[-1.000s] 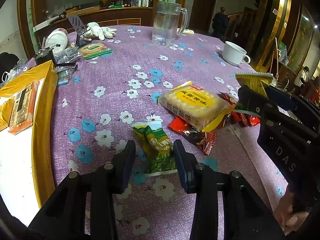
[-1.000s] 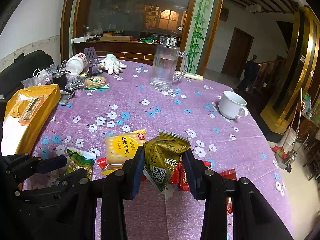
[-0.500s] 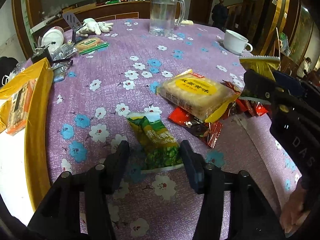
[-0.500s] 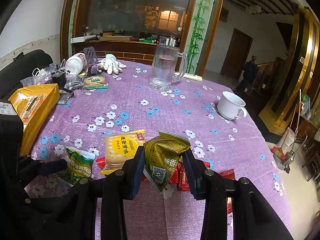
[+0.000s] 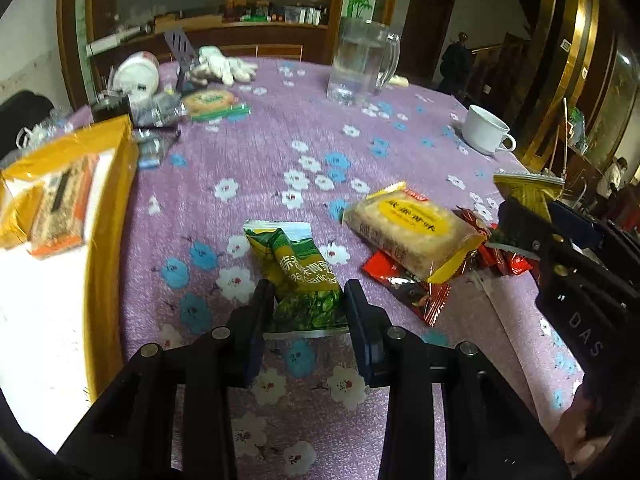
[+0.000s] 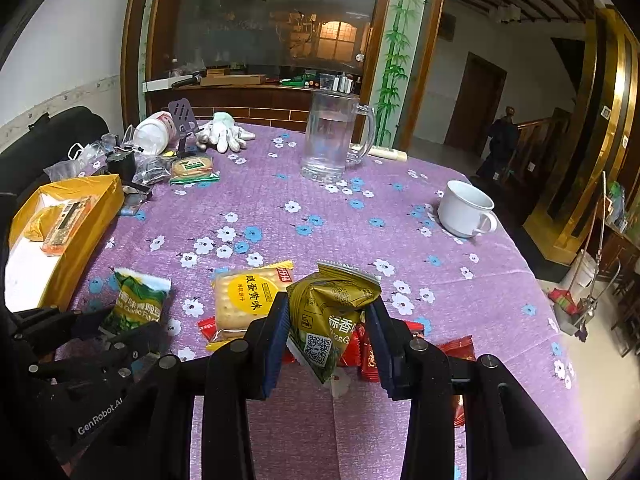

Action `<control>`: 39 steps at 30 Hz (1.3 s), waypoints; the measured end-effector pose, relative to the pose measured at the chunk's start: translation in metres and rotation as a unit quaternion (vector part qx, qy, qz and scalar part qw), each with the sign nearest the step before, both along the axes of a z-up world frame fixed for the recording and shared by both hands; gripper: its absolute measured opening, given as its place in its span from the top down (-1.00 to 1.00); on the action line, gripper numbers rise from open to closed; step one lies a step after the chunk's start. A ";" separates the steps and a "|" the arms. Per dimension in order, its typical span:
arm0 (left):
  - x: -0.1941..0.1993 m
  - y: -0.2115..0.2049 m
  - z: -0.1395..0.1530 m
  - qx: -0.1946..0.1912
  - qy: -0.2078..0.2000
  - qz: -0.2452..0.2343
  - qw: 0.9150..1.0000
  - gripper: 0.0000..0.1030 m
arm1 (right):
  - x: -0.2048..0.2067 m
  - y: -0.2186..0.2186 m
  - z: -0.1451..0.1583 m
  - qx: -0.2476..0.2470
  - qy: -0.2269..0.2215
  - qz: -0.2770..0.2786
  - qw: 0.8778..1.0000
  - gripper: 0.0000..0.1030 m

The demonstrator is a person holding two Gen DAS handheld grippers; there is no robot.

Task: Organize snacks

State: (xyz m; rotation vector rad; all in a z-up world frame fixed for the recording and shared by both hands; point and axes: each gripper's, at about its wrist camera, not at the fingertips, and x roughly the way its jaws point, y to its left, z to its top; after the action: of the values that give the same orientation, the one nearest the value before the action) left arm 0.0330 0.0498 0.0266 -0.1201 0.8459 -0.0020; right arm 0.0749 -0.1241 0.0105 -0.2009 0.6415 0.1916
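Note:
A green pea packet [image 5: 298,264] lies lengthwise between my left gripper's [image 5: 308,308] fingers; the jaws are closing and both pads touch its sides. From the right wrist view the same green packet [image 6: 136,304] sticks up from the left gripper [image 6: 120,328]. My right gripper [image 6: 328,332] is shut on an olive-gold packet [image 6: 332,300], held above the table. Just beyond lie a yellow cracker pack [image 6: 248,300] and several red packets [image 5: 408,288]. A yellow box [image 5: 108,208] at the left holds an orange bar [image 5: 60,208].
A glass mug [image 6: 332,140] and a white cup [image 6: 464,208] stand further back on the purple flowered cloth. White gloves [image 6: 226,132], a jar and plastic bags crowd the far left corner. The table's edge drops off on the right.
The left gripper's fingers have drawn in until they meet the green packet, and its view has tipped up a little. The right gripper and its packet have stayed put.

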 end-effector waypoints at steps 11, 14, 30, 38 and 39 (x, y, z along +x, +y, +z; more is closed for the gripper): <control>-0.013 -0.011 0.017 0.062 -0.064 0.007 0.996 0.34 | 0.001 0.002 -0.003 -0.002 0.005 0.002 1.000 0.23; -0.015 -0.015 0.019 0.074 -0.073 0.006 0.995 0.34 | 0.001 0.002 -0.003 -0.002 0.005 0.002 1.000 0.23; -0.016 -0.019 0.021 0.084 -0.079 0.007 0.993 0.34 | 0.001 0.002 -0.005 -0.004 0.005 0.001 1.000 0.23; -0.015 -0.018 0.021 0.082 -0.081 0.008 0.993 0.34 | 0.001 0.002 -0.005 -0.004 0.005 0.001 1.000 0.23; -0.015 -0.019 0.021 0.081 -0.082 0.008 0.993 0.34 | 0.001 0.002 -0.006 -0.004 0.006 0.001 1.000 0.23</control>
State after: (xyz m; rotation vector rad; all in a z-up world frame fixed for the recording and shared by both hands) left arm 0.0180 0.0313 0.0474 0.0253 0.6789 0.0702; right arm 0.0760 -0.1223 0.0047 -0.2078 0.6533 0.1922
